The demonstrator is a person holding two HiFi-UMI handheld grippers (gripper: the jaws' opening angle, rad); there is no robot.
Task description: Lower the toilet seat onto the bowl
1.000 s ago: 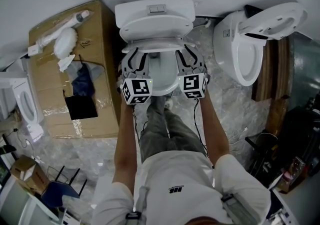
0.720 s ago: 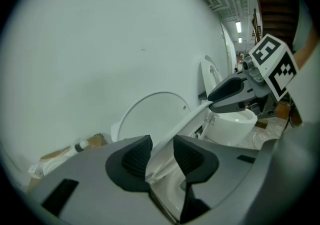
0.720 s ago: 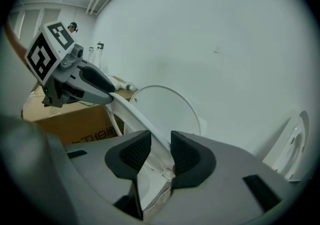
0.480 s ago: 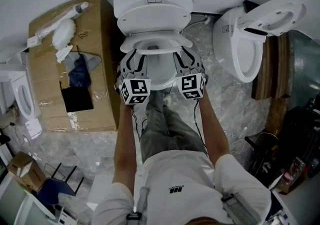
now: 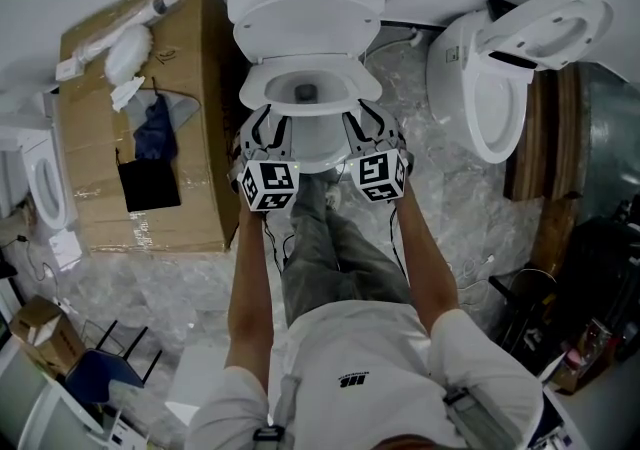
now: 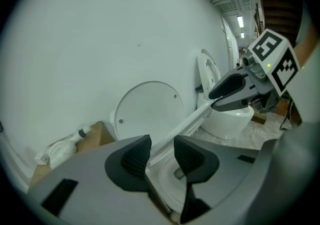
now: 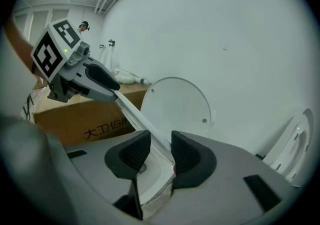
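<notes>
In the head view the white toilet seat (image 5: 350, 78) hangs tilted over the bowl (image 5: 318, 153), away from the upright lid (image 5: 305, 33). My left gripper (image 5: 268, 125) holds its left front rim and my right gripper (image 5: 365, 121) its right front rim. The left gripper view shows my left gripper (image 6: 157, 155) with the thin seat edge (image 6: 187, 119) between its pads; those jaws have just been opening slightly. That edge runs on to the right gripper (image 6: 227, 91). In the right gripper view my right gripper (image 7: 160, 151) is shut on the seat edge (image 7: 132, 114), with the lid (image 7: 177, 106) behind.
A big cardboard box (image 5: 130, 118) with a bottle, rags and dark items stands just left of the toilet. A second toilet (image 5: 490, 88) with its seat raised is at the right, beside wooden boards. The person's legs stand before the bowl. A blue chair (image 5: 110, 378) is at the lower left.
Both grippers have come toward the person with the seat. The seat has swung further down from the lid, and more of the bowl's opening shows behind it.
</notes>
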